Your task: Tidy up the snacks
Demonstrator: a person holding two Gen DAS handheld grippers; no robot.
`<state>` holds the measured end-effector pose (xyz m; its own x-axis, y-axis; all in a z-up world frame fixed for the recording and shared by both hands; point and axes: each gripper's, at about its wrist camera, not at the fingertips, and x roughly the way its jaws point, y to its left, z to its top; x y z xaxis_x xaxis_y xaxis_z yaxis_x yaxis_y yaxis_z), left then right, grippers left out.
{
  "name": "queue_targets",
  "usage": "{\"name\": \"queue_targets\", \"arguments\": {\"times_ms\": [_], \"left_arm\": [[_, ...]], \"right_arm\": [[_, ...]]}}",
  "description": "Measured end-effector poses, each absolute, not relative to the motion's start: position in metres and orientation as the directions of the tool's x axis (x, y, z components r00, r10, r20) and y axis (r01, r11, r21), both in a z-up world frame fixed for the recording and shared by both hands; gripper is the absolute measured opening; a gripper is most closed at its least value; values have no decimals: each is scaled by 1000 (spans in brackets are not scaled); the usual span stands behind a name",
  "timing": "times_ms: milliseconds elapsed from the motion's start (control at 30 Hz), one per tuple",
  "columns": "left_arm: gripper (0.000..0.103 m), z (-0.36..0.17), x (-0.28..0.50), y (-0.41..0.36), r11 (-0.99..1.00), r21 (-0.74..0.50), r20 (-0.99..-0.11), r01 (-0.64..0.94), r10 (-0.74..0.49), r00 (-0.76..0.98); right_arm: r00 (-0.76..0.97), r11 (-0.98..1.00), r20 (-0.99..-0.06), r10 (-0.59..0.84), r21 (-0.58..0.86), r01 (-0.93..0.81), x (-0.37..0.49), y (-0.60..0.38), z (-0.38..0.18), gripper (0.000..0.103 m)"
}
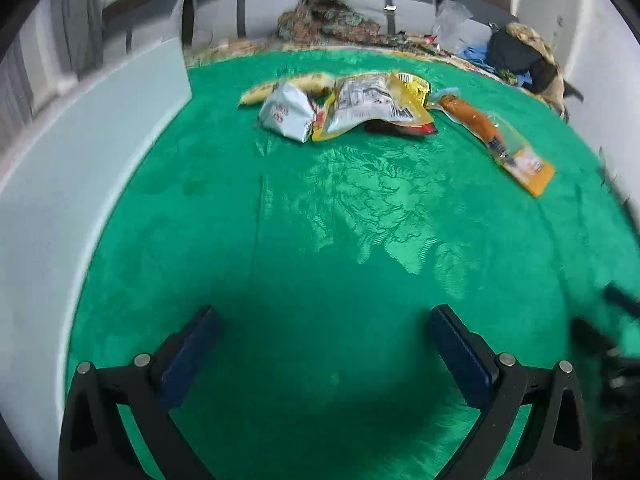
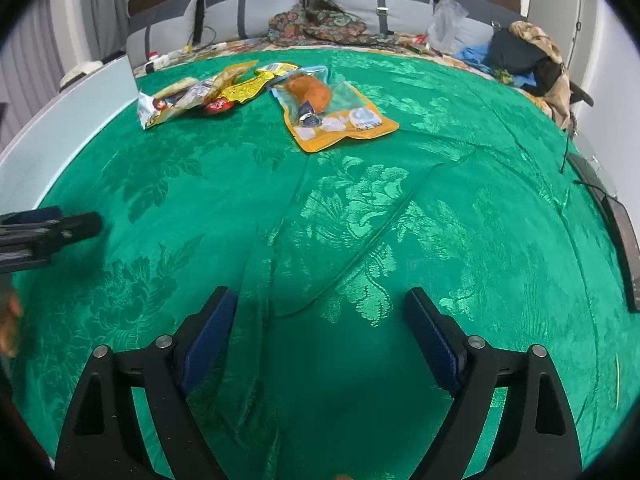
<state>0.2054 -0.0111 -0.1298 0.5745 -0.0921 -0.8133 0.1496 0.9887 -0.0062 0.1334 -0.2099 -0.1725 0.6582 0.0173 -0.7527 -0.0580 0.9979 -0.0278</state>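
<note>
Several snack packets lie in a heap on the green cloth at the far side: a white bag, a clear-and-yellow pouch and a long yellow packet. An orange pouch with a drumstick lies apart to the right; it also shows in the right wrist view, beside the heap. My left gripper is open and empty, well short of the heap. My right gripper is open and empty, near the front.
A white box wall runs along the left edge, also in the right wrist view. Cushions, patterned fabric, a plastic bag and clothes line the back. A dark flat object lies at the right edge.
</note>
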Motion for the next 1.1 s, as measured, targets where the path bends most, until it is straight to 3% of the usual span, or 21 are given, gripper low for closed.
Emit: {"name": "queue_targets", "arguments": {"times_ms": [1100], "left_arm": [[103, -131, 207, -10, 988, -15, -806, 151, -101, 583]], "right_arm": [[658, 998, -752, 19, -26, -58, 134, -211, -172, 89]]}}
